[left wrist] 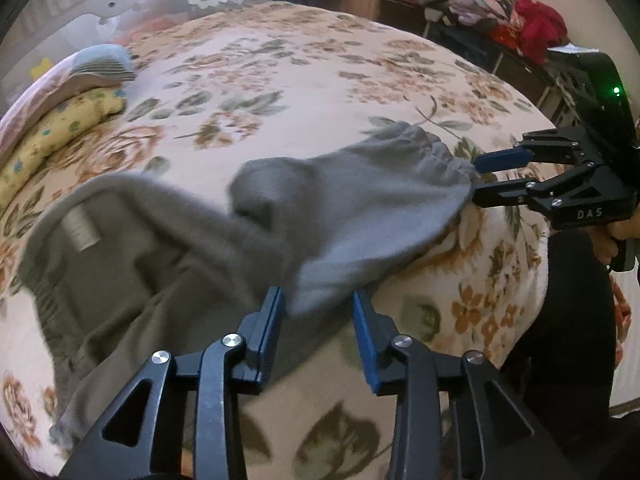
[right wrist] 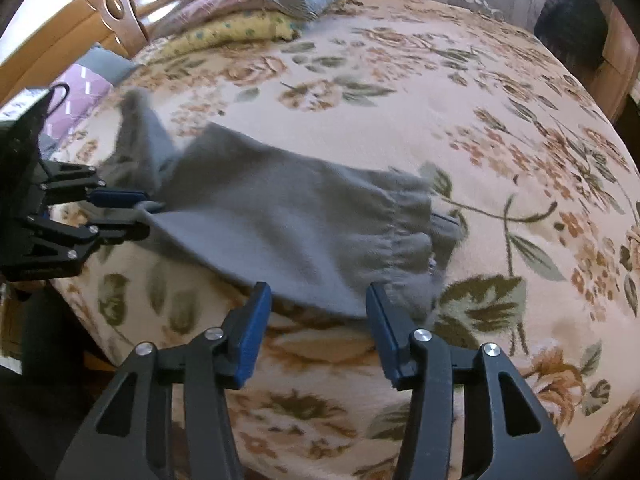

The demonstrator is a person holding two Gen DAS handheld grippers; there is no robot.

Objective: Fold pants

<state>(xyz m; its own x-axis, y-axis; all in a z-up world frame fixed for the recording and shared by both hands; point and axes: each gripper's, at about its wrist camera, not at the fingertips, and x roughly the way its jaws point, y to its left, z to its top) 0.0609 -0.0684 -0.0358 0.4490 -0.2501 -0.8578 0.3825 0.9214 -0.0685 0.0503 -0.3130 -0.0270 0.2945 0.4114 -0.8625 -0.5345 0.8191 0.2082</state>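
The grey pants (left wrist: 280,216) are laid across the near part of a bed covered by a floral blanket (left wrist: 300,76), with the waistband end, showing a white label (left wrist: 78,232), bunched at the left in the left wrist view and one leg stretched to the right, ending in a gathered elastic cuff (left wrist: 436,152). At the far left of the bed, a yellow patterned pillow (left wrist: 52,132) and a striped blue-grey pillow (left wrist: 104,64) are stacked. The left gripper (left wrist: 316,304) is held over the near edge of the pants with its blue-padded jaws parted about halfway; the cloth edge lies between the pads, but it is not pinched. In the right wrist view, the right gripper (right wrist: 318,300) is likewise partly open, with the hem of the leg lying between the pads and no pad pressed on it. At the far right of the left wrist view, a heap of clothes (left wrist: 516,20) is seen on dark furniture
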